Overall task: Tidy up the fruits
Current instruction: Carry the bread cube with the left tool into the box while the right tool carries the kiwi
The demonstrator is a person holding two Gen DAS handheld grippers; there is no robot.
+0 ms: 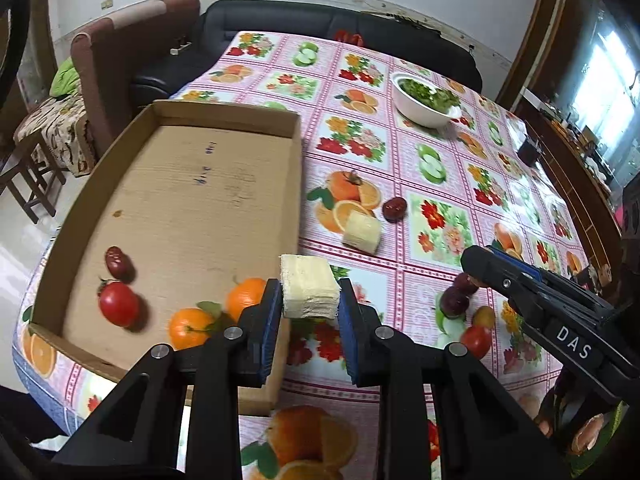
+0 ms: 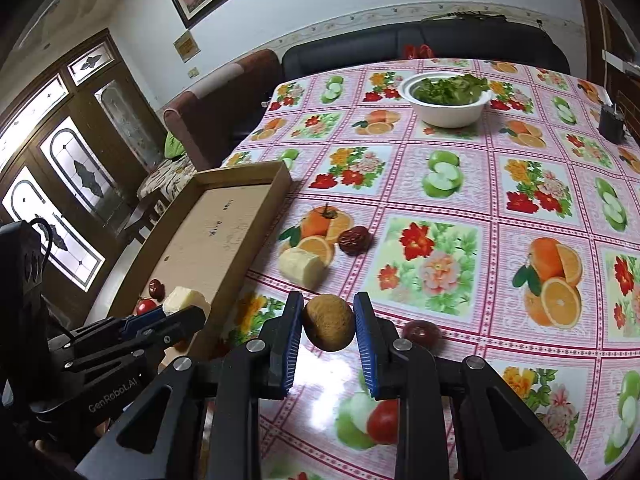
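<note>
Left tool (image 1: 310, 300): closed on a pale cut chunk (image 1: 309, 291), pads pressing both its sides, held over the near right edge of the box (image 1: 298, 184).
Right tool (image 2: 328, 322): closed around a brown kiwi (image 2: 328, 323), lifted above the worktop (image 2: 460, 320).
Box near end: two oranges (image 1: 190, 328) (image 1: 246, 298) touching, with a green leaf; a tomato (image 1: 119, 304) to their left; a dark red date (image 1: 117, 261) just behind the tomato.
Box far end: bare cardboard with faint writing.
Worktop, right of the left tool: two dark plums (image 1: 456, 300) (image 1: 467, 283) touching, a small tomato (image 1: 476, 340) and a yellowish fruit (image 1: 485, 316) near them, beside the right tool's tip.
Worktop, middle: second pale chunk (image 1: 362, 232) beside a date (image 1: 395, 209), both well apart from the box wall.
Cloth: pink check with printed fruit and flowers.
Far end: white bowl (image 2: 446, 110) of green leaves; small dark object (image 2: 611, 122) near the right edge.
Beyond: black sofa (image 2: 420, 48) and brown armchair (image 1: 132, 52).
</note>
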